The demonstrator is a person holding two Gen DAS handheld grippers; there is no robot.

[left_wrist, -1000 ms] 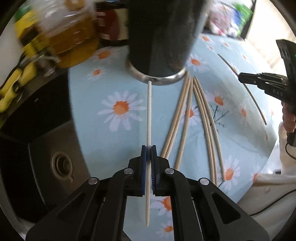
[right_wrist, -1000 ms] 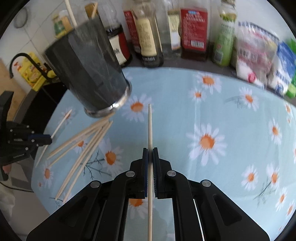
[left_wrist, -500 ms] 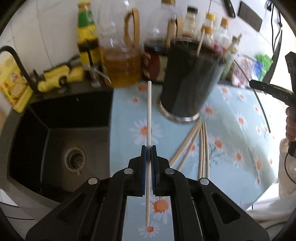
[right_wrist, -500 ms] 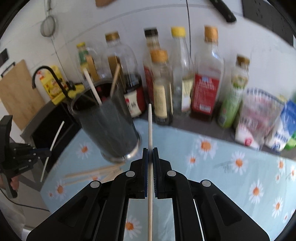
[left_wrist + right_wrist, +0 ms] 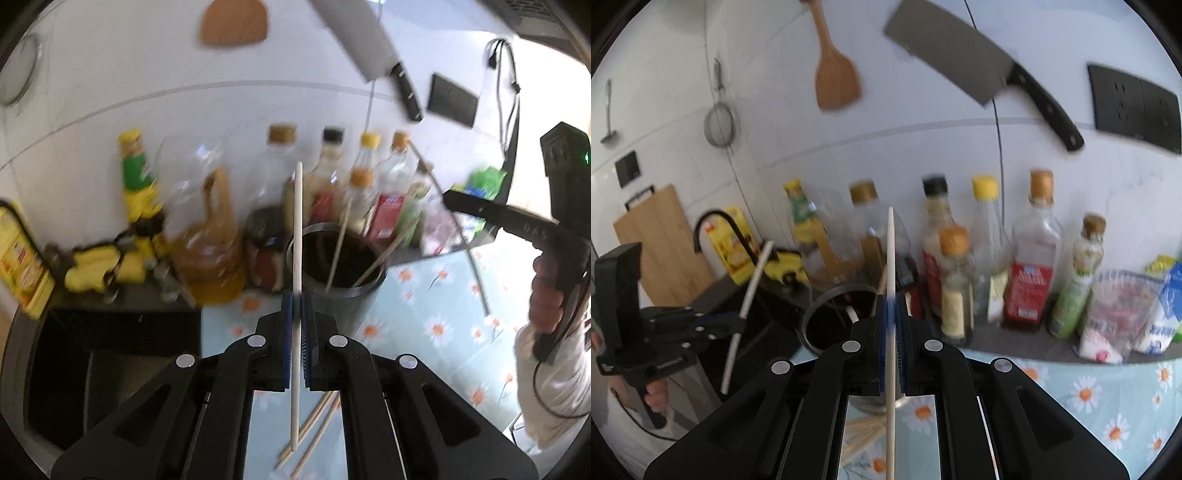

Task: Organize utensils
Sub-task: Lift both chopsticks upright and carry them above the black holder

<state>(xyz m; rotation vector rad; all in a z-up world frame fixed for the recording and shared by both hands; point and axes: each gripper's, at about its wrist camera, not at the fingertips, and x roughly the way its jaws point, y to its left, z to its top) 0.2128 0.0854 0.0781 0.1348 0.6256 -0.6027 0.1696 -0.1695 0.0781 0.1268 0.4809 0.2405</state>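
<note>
My left gripper [image 5: 297, 295] is shut on a white chopstick [image 5: 297, 236], held upright above and just in front of the dark metal utensil cup [image 5: 334, 267]. The cup holds a few wooden chopsticks. My right gripper [image 5: 891, 306] is shut on a wooden chopstick [image 5: 891, 251], also upright, near the cup's rim [image 5: 827, 295]. Several loose wooden chopsticks [image 5: 314, 424] lie on the daisy tablecloth below. Each gripper shows in the other's view: the right one [image 5: 476, 210] and the left one [image 5: 713, 321].
A row of sauce and oil bottles [image 5: 1034, 258] stands behind the cup against the white wall. A black sink [image 5: 110, 350] lies to the left. A cleaver [image 5: 960, 55], a wooden spatula [image 5: 834, 77] and a strainer [image 5: 718, 125] hang on the wall. Bagged goods [image 5: 1126, 314] sit at the right.
Both grippers have risen and tilted up with their chopsticks, from pointing down at the table to upright near the cup's open top. Neither grip has changed.
</note>
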